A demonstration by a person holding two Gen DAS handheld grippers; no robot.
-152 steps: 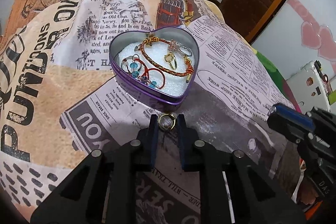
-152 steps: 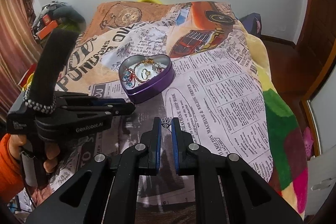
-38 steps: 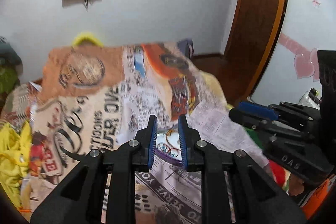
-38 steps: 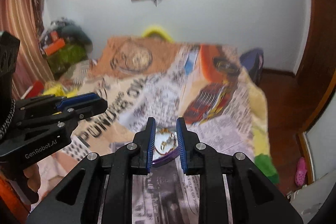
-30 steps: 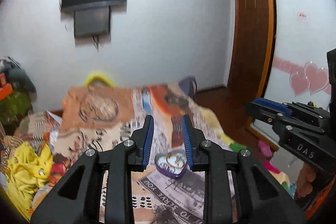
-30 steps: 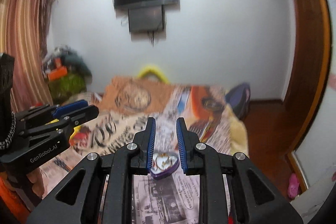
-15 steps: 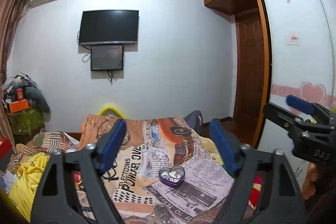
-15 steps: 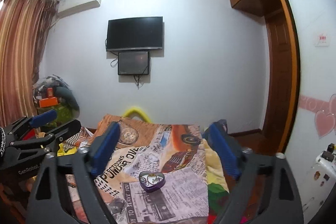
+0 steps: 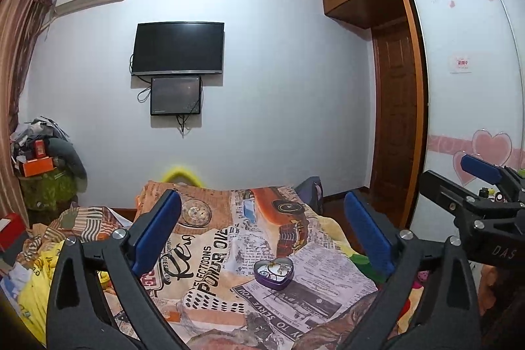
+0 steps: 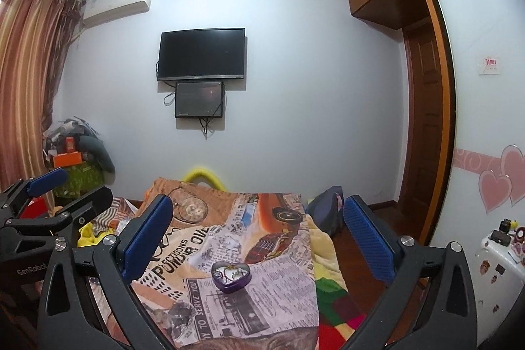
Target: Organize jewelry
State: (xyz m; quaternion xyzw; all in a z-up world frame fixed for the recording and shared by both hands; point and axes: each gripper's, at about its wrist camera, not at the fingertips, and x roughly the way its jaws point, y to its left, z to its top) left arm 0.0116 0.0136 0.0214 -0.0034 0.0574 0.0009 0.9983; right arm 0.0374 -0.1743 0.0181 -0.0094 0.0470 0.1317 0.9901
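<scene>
The left tongs (image 9: 262,238) and the right tongs (image 10: 259,238) are both spread wide apart, gripping nothing. The purple heart-shaped tin (image 9: 273,273) lies open on the bed (image 9: 210,255), well ahead of and below both tongs, between their blue pads (image 10: 149,238). Its point faces back toward the tongs, lobes toward the far wall. Jewelry (image 10: 231,274) sits inside, too small to tell apart.
</scene>
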